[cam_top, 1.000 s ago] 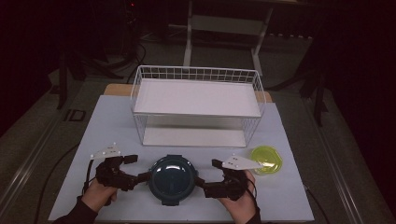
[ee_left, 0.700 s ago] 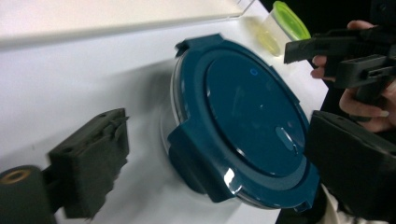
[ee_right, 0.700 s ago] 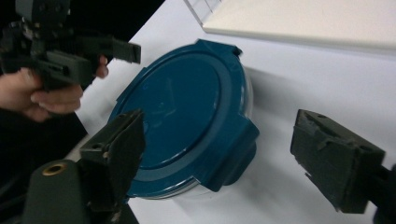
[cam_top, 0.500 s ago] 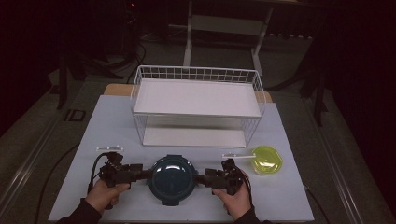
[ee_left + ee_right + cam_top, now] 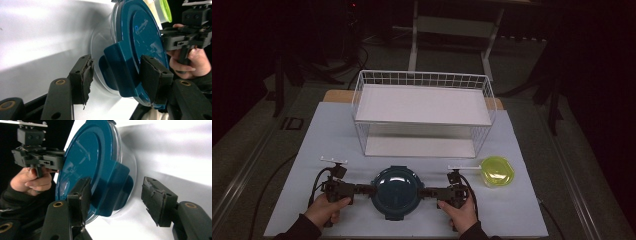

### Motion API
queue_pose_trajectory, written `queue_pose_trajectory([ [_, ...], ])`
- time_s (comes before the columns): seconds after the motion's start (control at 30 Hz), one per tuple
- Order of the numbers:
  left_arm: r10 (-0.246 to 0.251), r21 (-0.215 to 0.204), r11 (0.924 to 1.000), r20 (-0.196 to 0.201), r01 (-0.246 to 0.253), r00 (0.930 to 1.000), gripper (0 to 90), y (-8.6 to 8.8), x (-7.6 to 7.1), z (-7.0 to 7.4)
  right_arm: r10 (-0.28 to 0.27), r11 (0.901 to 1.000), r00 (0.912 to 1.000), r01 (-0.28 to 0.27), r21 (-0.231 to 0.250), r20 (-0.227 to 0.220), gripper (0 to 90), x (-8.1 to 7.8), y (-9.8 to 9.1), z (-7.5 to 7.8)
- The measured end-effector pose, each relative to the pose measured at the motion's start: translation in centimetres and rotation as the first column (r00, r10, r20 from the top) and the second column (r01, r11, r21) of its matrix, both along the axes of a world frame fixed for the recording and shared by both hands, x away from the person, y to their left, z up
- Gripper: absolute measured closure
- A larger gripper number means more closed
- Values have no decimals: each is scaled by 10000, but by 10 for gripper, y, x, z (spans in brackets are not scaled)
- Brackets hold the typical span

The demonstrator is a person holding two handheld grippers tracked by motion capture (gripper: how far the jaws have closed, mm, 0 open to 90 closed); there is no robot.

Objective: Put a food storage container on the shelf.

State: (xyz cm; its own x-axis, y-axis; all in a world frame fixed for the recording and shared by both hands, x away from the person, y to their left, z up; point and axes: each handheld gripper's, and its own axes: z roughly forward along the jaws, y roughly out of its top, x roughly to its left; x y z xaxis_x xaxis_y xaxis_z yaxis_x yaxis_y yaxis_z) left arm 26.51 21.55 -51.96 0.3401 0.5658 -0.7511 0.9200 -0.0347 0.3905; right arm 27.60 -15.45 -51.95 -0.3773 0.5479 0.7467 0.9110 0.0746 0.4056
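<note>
Both claws flank the teal-lidded container point(image 5: 395, 191) in the high view: our left claw point(image 5: 364, 189) reaches its left edge, our right claw point(image 5: 427, 191) its right edge. That container sits near the front of the white bench point(image 5: 327, 135), in front of the wire rack point(image 5: 422, 112), with a yellow-green lidded bowl point(image 5: 497, 171) off to the right.

From the left gripper view, we see our left claw point(image 5: 115, 75) half spread around the lid's teal side latch point(image 5: 120, 70). Its jaws have just been closing; one pad point(image 5: 154, 75) lies against the lid's face, while the other stands clear of the clear bowl wall, so nothing is pinched yet.

From the right gripper view, our right claw point(image 5: 120, 197) straddles the opposite latch point(image 5: 116, 187). Its jaws have also just been closing, one pad point(image 5: 81, 195) close by the lid and the far pad well apart from the latch.

We judge this as the gripping step on both latches. Next we need to finish closing on each flap, then pull them outward evenly without tipping the container.
</note>
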Motion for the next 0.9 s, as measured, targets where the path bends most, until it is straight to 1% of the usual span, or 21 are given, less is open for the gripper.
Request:
queue_pose_trajectory([
  [0.07,-89,-113,9999,-141,87,9999,464,0,1,0,21,9999,9996,-18,102,-283,413,0,1,-1],
  [0.1,-141,-202,9997,-291,135,9995,467,0,1,-1,-4,9998,9988,14,187,-485,427,1,2,-3],
  [0.13,-205,-205,9996,-371,197,9991,491,-1,2,-1,-58,9994,9974,82,328,-725,461,1,2,-3],
  [0.17,-220,-226,9995,-478,210,9986,486,-2,3,-1,-23,9986,9959,70,525,-901,486,0,3,-4],
  [0.23,-202,-503,9986,-758,164,9969,493,0,4,-3,-164,9979,9934,234,607,-1135,494,0,3,-4],
  [0.3,-218,-554,9983,-716,178,9972,503,0,3,-4,-222,9973,9921,306,664,-1233,498,-1,2,-5],
  [0.43,-115,-585,9983,-631,78,9979,505,0,1,-4,-385,9966,9911,474,679,-1273,502,-3,3,-5],
  [0.5,-46,-604,9982,-680,5,9977,510,0,0,-3,-429,9970,9906,509,591,-1298,506,-4,3,-3],
  [0.57,-58,-540,9985,-557,28,9984,516,-1,-2,-1,-516,9964,9893,601,590,-1366,515,-5,3,-2],
  [0.7,-168,-278,9995,-382,157,9991,532,-3,-6,6,-306,9983,9936,357,456,-1089,528,-8,3,2],
  [0.73,-134,-252,9996,-339,125,9993,533,-4,-7,7,-304,9982,9935,358,477,-1098,532,-8,2,2],
  [0.77,-219,-190,9996,-314,213,9993,535,-4,-7,8,-324,9981,9933,380,494,-1105,533,-9,2,2],
  [0.9,-278,-75,9996,-210,277,9994,546,-5,-10,12,-217,9982,9953,269,539,-944,543,-12,1,3],
])
